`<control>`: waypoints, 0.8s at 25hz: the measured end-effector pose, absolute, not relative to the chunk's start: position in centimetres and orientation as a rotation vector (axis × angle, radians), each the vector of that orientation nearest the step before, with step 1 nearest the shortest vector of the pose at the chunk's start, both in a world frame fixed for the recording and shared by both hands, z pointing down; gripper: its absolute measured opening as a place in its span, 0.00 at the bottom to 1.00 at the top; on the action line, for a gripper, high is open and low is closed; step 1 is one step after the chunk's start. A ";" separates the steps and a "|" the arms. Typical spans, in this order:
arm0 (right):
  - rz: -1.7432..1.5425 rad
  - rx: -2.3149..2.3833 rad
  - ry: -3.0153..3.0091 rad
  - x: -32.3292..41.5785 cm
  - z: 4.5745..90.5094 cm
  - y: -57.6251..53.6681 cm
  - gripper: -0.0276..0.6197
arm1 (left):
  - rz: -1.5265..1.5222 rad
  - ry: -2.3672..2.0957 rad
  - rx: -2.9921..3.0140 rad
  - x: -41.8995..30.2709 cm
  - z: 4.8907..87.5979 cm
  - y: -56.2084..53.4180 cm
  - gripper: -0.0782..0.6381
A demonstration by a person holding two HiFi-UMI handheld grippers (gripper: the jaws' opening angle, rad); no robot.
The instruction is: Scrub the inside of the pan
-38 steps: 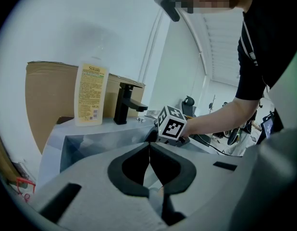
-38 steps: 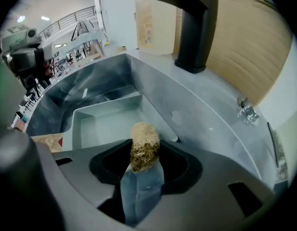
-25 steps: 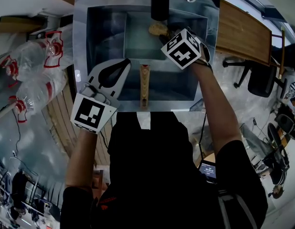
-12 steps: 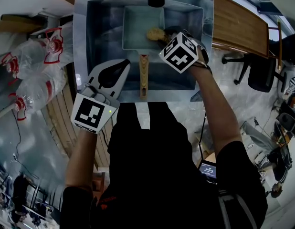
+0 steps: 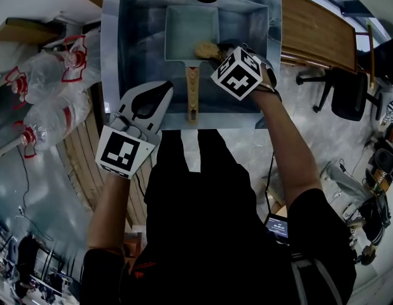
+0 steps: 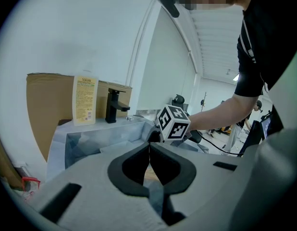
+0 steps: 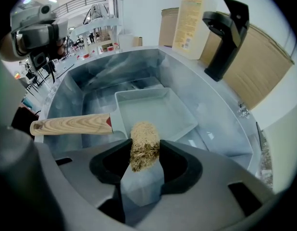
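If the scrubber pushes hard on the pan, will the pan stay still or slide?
It likely slides: the pan lies unheld on the smooth metal sink. The long wooden handle may make it swing round. It looks stiff.

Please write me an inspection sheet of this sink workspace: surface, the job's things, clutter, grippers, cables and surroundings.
Surface: steel sink, no spill seen.
Job's things: rectangular pan in the sink, wooden handle toward the person; tan scrubber over its near edge, contact unclear.
Clutter: soap bottle beside black faucet behind the sink.
Grippers: right gripper shut on the scrubber; left gripper shut, empty, at the sink's front rim.
Cables: black cable runs by the right forearm.
Surroundings: plastic bottles left; wooden table and office chair right.
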State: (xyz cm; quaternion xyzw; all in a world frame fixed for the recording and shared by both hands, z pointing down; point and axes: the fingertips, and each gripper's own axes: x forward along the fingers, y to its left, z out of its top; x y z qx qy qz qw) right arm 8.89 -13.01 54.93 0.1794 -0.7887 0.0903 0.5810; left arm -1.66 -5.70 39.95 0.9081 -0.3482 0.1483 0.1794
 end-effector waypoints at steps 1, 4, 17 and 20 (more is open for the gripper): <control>0.210 0.418 -1.843 8.8 54.9 -12.9 0.32 | 0.420 -0.981 2.589 -1.7 39.9 -5.6 0.14; 0.201 0.429 -1.848 8.8 54.7 -12.9 0.32 | 0.421 -0.990 2.575 -1.8 39.6 -5.3 0.14; 0.151 0.566 -1.942 9.1 47.6 -14.0 0.32 | 0.411 -1.026 2.653 -2.4 35.2 -5.8 0.14; 0.147 0.597 -1.967 9.1 45.3 -13.7 0.32 | 0.405 -1.034 2.657 -2.5 33.8 -5.8 0.14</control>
